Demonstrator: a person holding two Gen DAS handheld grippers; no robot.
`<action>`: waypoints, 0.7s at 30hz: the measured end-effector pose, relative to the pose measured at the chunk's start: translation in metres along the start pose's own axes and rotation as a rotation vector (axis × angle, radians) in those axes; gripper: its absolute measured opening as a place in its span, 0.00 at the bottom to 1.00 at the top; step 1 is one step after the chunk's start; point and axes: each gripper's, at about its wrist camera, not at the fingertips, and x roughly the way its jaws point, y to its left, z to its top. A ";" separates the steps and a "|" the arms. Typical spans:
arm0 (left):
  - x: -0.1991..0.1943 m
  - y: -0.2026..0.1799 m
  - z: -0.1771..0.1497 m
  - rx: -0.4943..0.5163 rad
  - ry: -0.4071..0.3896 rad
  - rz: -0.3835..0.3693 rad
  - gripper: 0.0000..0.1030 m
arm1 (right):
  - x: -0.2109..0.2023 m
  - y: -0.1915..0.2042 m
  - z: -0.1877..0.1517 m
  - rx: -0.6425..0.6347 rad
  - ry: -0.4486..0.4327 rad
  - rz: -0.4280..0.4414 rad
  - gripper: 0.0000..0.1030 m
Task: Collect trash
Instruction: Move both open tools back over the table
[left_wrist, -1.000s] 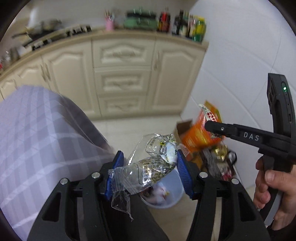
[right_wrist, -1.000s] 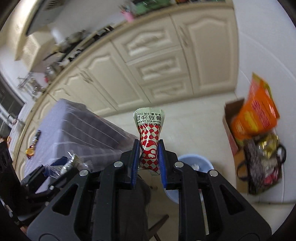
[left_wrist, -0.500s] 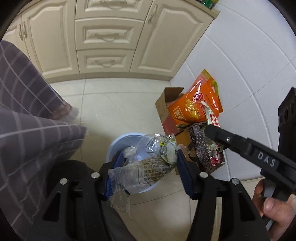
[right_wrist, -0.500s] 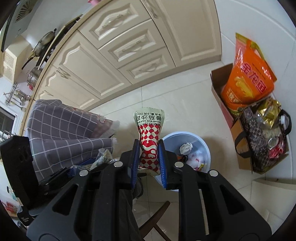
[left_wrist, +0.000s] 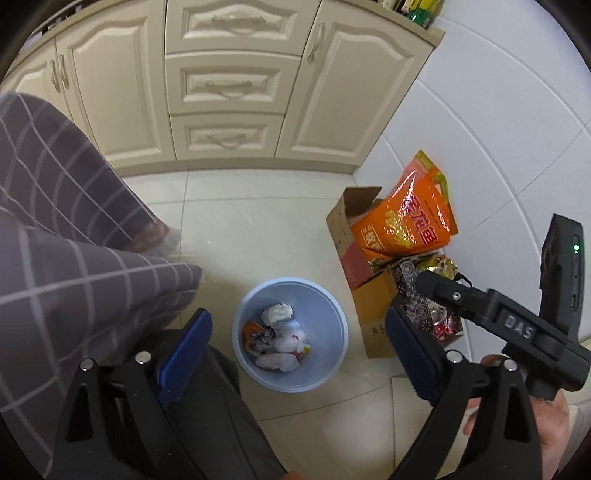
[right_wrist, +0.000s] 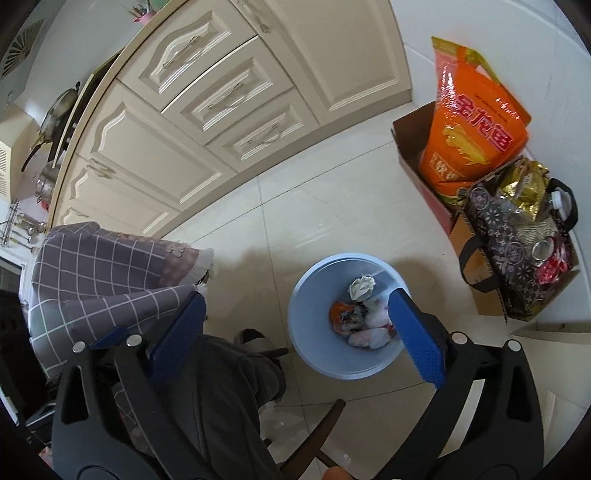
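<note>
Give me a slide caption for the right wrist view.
Right tongs, just opened and empty, above a blue bin of wrappers on the kitchen floor.

Bin (left_wrist: 334, 314) mouth open from above, partly filled. Tablecloth (left_wrist: 74, 258) crowds its left; box (left_wrist: 364, 295) and bags stand close right. Floor (left_wrist: 258, 221) beyond lies clear.

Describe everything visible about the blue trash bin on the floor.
The blue trash bin is a round, pale blue, plastic-looking pail with no lid, standing upright on the pale floor tiles, apart from the cardboard box beside it. Only the bottom is covered, by crumpled white tissue, whitish wrappers and an orange-and-dark packet. Nothing visibly touches its rim.
</note>
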 end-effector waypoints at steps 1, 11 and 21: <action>-0.005 -0.001 0.001 0.005 -0.010 0.003 0.90 | -0.002 0.002 0.000 -0.004 -0.002 0.003 0.94; -0.052 -0.008 0.005 0.039 -0.106 0.005 0.90 | -0.016 0.027 0.003 -0.058 -0.020 0.004 0.94; -0.123 -0.002 0.009 0.051 -0.253 0.016 0.90 | -0.055 0.076 0.011 -0.138 -0.095 0.062 0.94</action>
